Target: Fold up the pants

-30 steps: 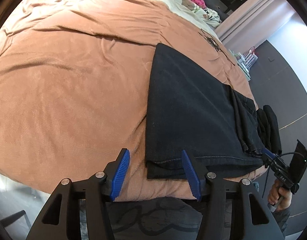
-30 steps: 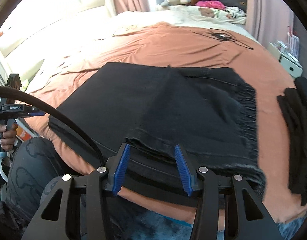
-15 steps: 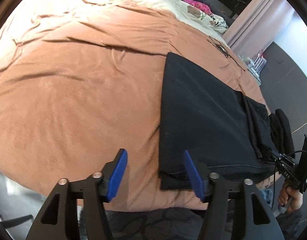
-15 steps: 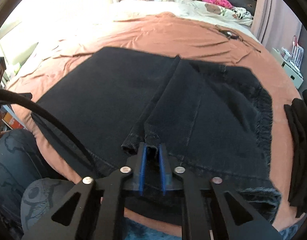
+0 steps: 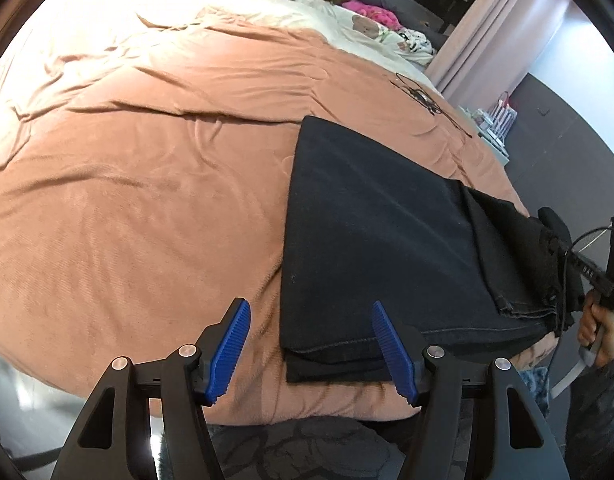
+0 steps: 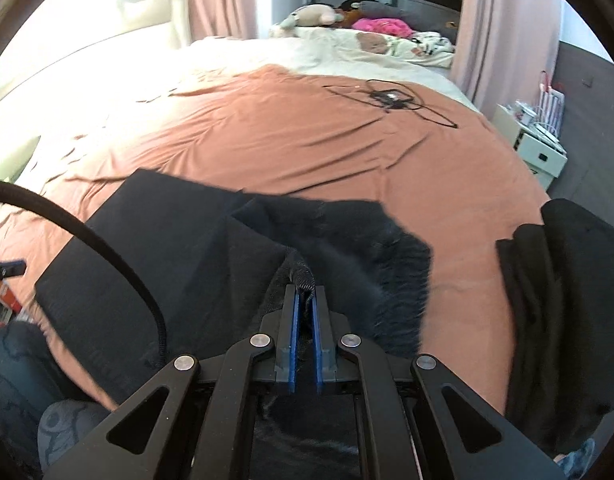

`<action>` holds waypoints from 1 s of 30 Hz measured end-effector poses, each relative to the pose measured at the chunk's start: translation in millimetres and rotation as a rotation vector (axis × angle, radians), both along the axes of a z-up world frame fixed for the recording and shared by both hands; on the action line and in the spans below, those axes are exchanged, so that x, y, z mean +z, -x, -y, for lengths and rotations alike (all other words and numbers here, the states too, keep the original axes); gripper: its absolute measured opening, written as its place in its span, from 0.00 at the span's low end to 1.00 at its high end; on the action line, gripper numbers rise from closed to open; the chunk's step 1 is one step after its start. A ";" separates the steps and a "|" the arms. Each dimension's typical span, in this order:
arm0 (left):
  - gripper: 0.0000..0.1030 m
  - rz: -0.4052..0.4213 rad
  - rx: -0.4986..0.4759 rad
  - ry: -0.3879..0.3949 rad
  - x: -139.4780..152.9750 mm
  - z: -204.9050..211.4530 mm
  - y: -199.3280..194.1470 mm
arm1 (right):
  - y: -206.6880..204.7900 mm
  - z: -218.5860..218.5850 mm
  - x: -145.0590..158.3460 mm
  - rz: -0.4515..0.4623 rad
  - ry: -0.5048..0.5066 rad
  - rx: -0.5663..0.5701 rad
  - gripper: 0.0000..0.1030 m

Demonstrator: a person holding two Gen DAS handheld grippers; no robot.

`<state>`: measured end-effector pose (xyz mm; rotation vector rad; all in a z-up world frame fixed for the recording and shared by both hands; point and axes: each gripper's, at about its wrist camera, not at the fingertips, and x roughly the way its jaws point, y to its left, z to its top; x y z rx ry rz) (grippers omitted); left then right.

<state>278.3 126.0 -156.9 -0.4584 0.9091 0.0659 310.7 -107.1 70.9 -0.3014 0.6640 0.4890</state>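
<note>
Lifted since earlier, ribbed hem (image 6: 303, 274) pinched by right fingers (image 6: 294, 320); left fingers (image 5: 231, 350) wide, empty.

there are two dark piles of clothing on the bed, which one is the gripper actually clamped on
The right gripper is clamped on the frayed-hem pants lying folded mid-bed; the black pile at the right edge lies untouched.

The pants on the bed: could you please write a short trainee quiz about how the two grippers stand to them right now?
1. True or false: the right gripper is shut on the pants.
2. What does the left gripper hold? A) a pants corner B) nothing C) a cable
3. Fill in: the pants lie on a ____ blanket.

Key: 1 true, dark fabric is pinched between its pads. 2 B, its pads stand apart above the near left corner of the pants. 3 orange-brown.
</note>
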 end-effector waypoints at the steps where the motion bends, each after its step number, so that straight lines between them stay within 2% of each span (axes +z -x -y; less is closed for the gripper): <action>1: 0.64 -0.003 0.002 -0.007 -0.1 0.1 -1.4 | -7.3 2.8 1.9 0.007 0.004 -0.017 0.03; 4: 0.64 0.006 0.004 -0.001 0.7 -0.6 -2.9 | -28.7 9.6 7.4 0.010 0.004 -0.040 0.03; 5: 0.70 0.006 0.000 0.002 0.5 -1.4 -3.5 | -33.5 10.1 8.6 0.018 0.014 -0.044 0.03; 6: 0.79 0.000 -0.005 0.002 -0.1 -2.3 -4.8 | -40.9 10.8 10.1 0.029 0.032 -0.053 0.03; 7: 0.82 -0.008 -0.002 -0.008 -0.4 -2.8 -6.1 | -47.9 12.3 11.2 0.031 0.039 -0.060 0.03; 12: 0.89 -0.006 0.011 -0.017 -1.2 -6.3 -8.7 | -71.6 11.4 11.5 0.032 0.050 -0.089 0.02; 15: 0.89 -0.013 0.022 -0.010 -3.6 -8.7 -10.2 | -89.0 11.0 5.3 0.007 0.033 -0.142 0.03; 19: 0.89 -0.013 0.016 -0.035 -2.2 -6.9 -10.2 | -97.1 15.5 6.6 -0.006 -0.002 -0.194 0.17; 21: 0.89 -0.010 0.009 -0.047 -1.3 -6.2 -10.2 | -87.9 15.3 8.8 -0.004 -0.040 -0.177 0.47; 22: 0.89 -0.011 0.007 -0.051 -1.2 -6.1 -10.1 | -78.2 12.5 9.6 0.015 -0.045 -0.159 0.51; 25: 0.89 -0.016 0.012 -0.044 -2.8 -8.3 -10.3 | -59.4 1.1 5.1 0.017 -0.019 -0.117 0.52; 30: 0.89 -0.018 0.019 -0.038 -4.6 -10.7 -7.9 | -22.1 -19.2 -3.1 -0.011 -0.037 -0.026 0.52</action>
